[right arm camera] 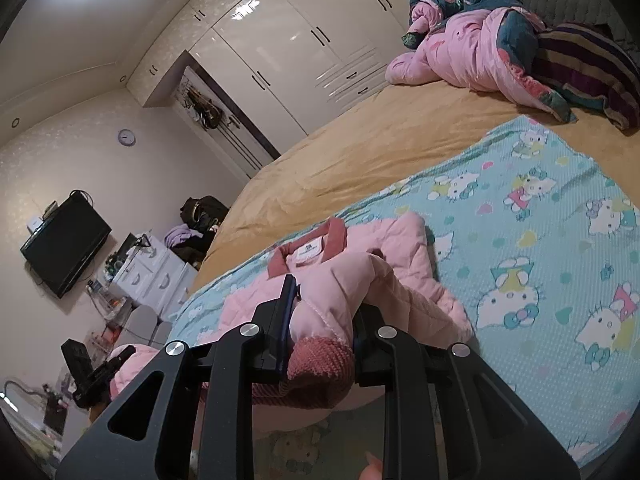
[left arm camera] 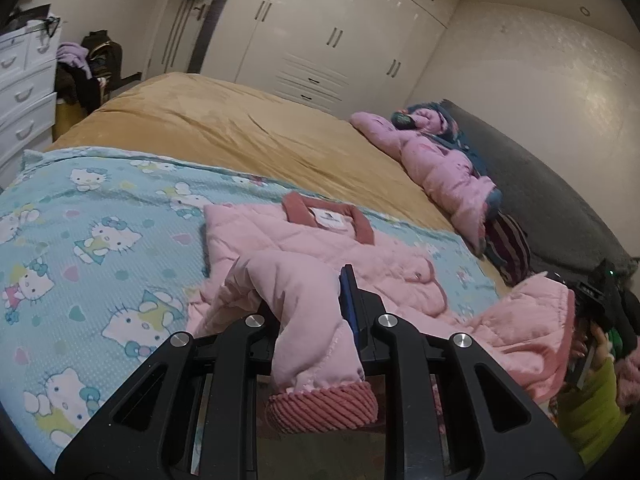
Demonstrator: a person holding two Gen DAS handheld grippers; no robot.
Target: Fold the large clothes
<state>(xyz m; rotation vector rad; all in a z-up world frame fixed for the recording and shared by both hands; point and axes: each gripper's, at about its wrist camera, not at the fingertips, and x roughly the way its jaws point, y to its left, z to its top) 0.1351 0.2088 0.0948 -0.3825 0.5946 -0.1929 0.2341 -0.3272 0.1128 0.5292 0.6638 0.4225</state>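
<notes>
A pink quilted jacket (left arm camera: 320, 244) with a dark-pink collar lies on the blue cartoon-cat blanket (left arm camera: 80, 216). My left gripper (left arm camera: 308, 304) is shut on one sleeve just above its ribbed dark-pink cuff (left arm camera: 324, 404), which hangs down between the jaws. My right gripper (right arm camera: 324, 312) is shut on the other sleeve near its ribbed cuff (right arm camera: 320, 364). The jacket (right arm camera: 360, 256) also shows in the right wrist view on the blanket (right arm camera: 540, 240). The right gripper shows at the right edge of the left wrist view (left arm camera: 600, 300), holding its sleeve lifted.
A mustard bedspread (left arm camera: 224, 128) covers the bed beyond the blanket. A pile of pink, teal and striped clothes (left arm camera: 448, 160) lies by the dark headboard (left arm camera: 560, 200). White wardrobes (left arm camera: 328, 32), a white dresser (left arm camera: 24, 92) and a wall television (right arm camera: 64, 244) stand around.
</notes>
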